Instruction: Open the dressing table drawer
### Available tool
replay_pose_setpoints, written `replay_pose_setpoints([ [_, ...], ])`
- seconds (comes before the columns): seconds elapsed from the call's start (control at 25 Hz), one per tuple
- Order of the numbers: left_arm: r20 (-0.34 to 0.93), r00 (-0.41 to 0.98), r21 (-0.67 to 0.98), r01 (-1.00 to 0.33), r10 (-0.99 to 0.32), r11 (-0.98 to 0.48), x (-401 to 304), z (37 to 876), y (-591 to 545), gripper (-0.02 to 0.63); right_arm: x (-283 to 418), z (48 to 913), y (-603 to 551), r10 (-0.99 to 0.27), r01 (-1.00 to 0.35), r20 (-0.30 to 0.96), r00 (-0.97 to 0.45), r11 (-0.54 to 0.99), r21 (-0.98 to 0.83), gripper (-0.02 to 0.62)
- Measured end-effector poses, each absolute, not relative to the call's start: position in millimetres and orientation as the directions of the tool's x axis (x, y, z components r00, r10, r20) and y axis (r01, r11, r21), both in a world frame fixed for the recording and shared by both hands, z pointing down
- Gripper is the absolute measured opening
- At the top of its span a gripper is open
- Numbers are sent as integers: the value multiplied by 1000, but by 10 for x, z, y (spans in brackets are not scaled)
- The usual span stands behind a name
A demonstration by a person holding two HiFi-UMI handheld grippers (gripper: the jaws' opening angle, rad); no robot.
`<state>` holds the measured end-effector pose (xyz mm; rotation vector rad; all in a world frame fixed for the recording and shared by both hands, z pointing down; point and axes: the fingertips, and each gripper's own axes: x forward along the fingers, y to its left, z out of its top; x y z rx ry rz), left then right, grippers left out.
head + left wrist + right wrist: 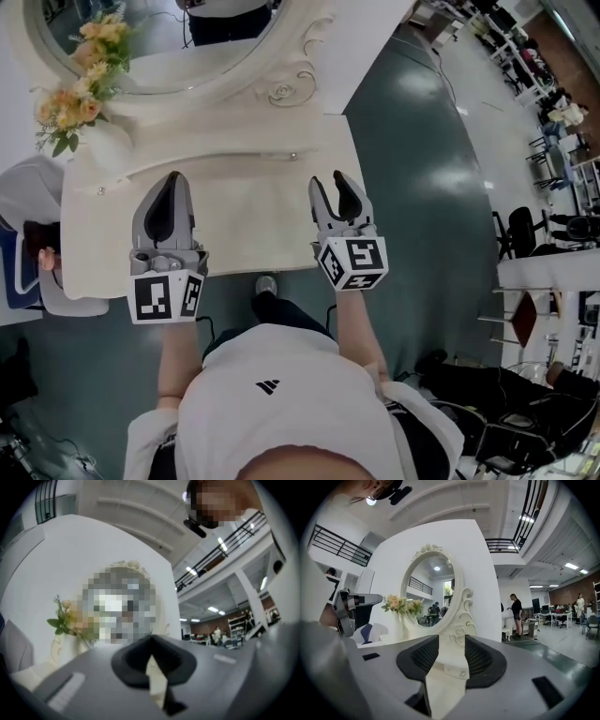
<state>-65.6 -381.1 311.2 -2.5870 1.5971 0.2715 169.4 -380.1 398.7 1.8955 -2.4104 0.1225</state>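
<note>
The cream dressing table point(244, 234) stands in front of me, under an oval mirror point(159, 37). Along its raised back tier runs a shallow drawer point(234, 156) with a small round knob point(292, 156), and it looks closed. My right gripper point(330, 180) hovers open over the table's right part, its tips just short of that knob. In the right gripper view the knob point(462, 673) and the drawer front point(447, 665) show between the jaws of the right gripper point(452, 641). My left gripper point(172, 180) is shut and empty over the table's left part. In the left gripper view, the left gripper point(151, 641) shows only a thin wedge of tabletop.
A white vase of peach flowers point(80, 94) stands at the table's back left, and a second knob point(100, 190) sits below it. A grey chair point(33, 234) is at the left. Dark green floor point(422, 169) lies to the right, with desks and office chairs point(562, 225) beyond.
</note>
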Motion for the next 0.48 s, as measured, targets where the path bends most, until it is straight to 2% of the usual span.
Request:
replay_pose_setpoints([
  [0.48,-148,401,1,-914,-904,-405,-638,3313,-4060,8,1707,4792,-4273,-912,-956,284,-294,282,-82,152],
])
